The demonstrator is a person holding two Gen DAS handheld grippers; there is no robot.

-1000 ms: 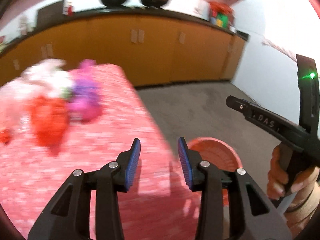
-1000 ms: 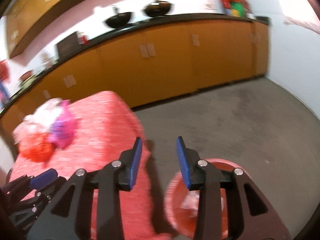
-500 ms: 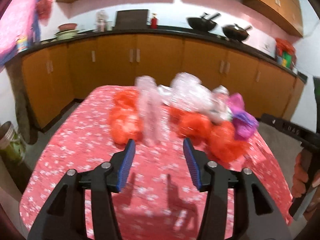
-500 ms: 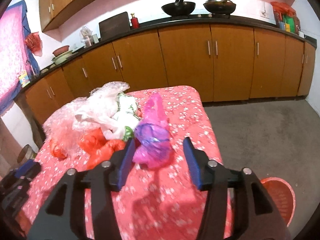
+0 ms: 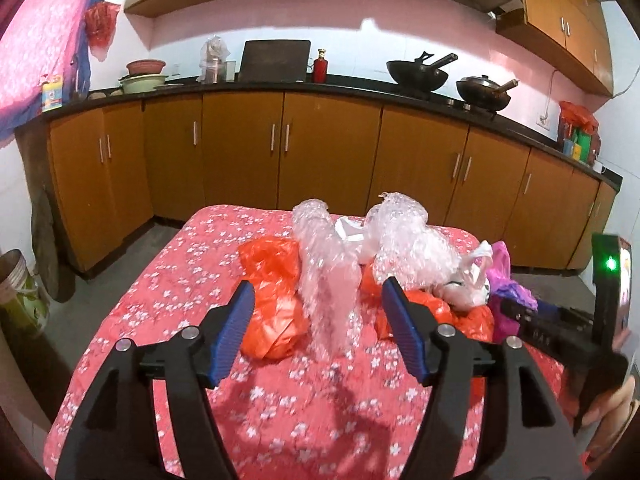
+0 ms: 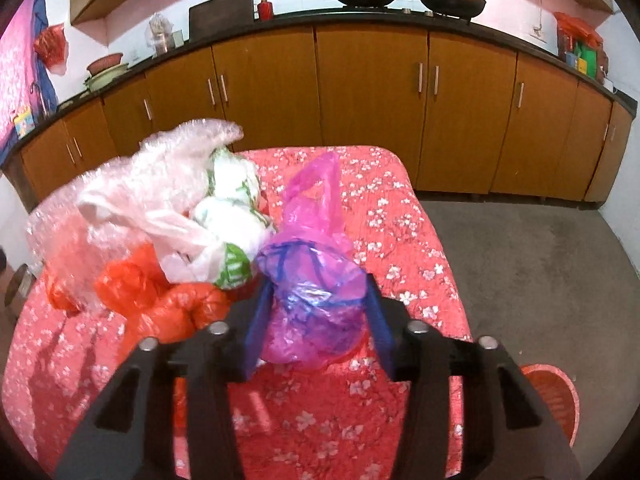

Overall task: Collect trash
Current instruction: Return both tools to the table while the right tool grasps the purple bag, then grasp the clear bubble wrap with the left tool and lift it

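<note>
Lying in a loose heap on the red flowered tablecloth (image 5: 172, 280) was the trash: a pink and purple plastic bag (image 6: 316, 292), crumpled and translucent with dark blue lines across it, at the right-hand end of the pile nearest the table's edge; 2 rolls of clear bubble wrap (image 5: 324, 264); a white bag with green print (image 6: 232, 216); and several orange bags (image 5: 272, 300) underneath.

The right gripper (image 6: 316, 324) pointed down at the pink and purple plastic bag, which sat between its 2 blue pads. Its jaws had just been closing, and the pads lay right along the bag's sides, though whether they pressed it could not be told. In the left wrist view that tool showed at the right edge, a green light on it, gripped by a hand (image 5: 616, 404).

The left gripper (image 5: 320, 320) hovered over the tablecloth short of the heap, aimed at the upright bubble wrap. Its jaws had just been opening and stood wide apart with nothing between them.

An orange basket (image 6: 556, 396) stood on the floor beside the table.
</note>
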